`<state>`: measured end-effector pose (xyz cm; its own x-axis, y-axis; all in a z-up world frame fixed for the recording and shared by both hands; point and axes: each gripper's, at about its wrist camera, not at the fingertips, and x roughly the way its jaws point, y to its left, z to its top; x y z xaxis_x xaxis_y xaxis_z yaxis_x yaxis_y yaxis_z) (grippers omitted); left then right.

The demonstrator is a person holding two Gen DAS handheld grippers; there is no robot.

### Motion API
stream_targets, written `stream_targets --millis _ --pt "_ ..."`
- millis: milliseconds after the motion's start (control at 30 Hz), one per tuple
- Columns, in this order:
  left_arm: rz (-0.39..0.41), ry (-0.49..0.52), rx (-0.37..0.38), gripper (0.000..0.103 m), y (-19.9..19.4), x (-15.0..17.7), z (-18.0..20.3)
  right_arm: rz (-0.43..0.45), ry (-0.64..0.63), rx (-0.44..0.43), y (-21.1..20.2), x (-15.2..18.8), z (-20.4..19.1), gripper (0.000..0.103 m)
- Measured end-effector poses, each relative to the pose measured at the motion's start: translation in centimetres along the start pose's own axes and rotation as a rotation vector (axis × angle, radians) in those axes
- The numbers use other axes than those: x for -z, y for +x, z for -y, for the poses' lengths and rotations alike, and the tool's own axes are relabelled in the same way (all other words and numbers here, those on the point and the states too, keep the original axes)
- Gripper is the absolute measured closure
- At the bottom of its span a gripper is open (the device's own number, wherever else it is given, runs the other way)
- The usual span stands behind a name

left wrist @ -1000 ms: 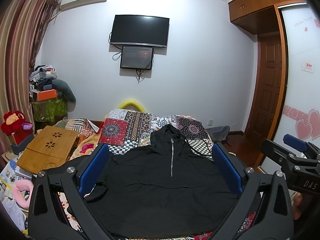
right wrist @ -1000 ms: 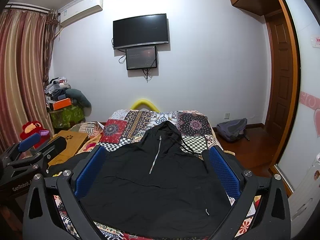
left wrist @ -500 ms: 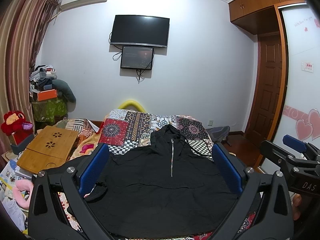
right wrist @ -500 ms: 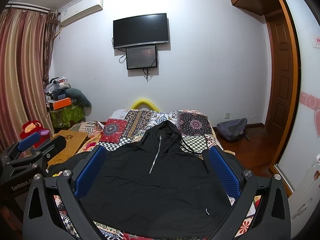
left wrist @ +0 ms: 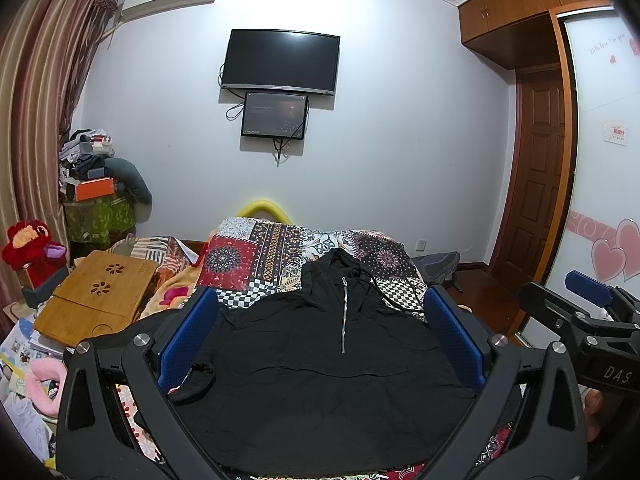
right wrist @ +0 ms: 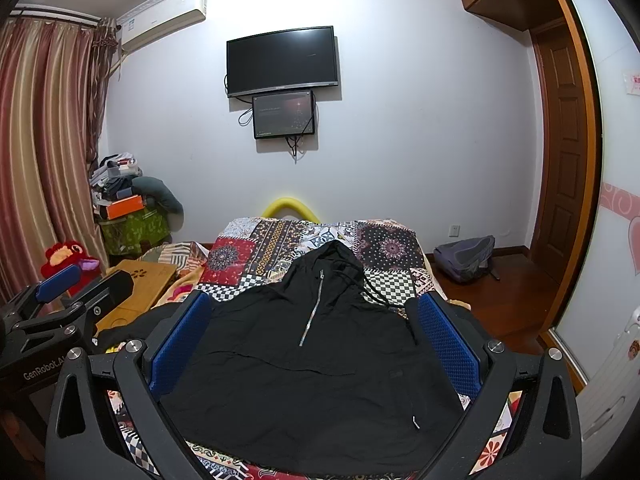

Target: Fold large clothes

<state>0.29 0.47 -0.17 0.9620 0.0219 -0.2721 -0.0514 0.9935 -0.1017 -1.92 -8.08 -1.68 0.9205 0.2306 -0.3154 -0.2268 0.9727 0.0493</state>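
Black hoodie (left wrist: 320, 360) flat on patchwork bedspread (right wrist: 384, 248) | both tongs wide | labels: "DAS", "GenRobot.A…"

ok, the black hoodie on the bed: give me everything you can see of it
The black hoodie lies flat and face up on the patchwork bedspread, unfolded, hood pointing toward the far wall. Thin, slightly wrinkled fabric. A silver half zipper runs down the chest, and a drawstring trails off to the right. One sleeve spreads left. Both grippers are open above it; neither touches it.
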Motion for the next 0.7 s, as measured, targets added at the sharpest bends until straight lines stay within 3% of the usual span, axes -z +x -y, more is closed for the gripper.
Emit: stream_targets --millis 700 --pt "-0.018 -0.014 -0.011 0.000 0.41 0.51 -0.65 -0.026 0.000 -0.002 0.60 0.33 0.30 0.000"
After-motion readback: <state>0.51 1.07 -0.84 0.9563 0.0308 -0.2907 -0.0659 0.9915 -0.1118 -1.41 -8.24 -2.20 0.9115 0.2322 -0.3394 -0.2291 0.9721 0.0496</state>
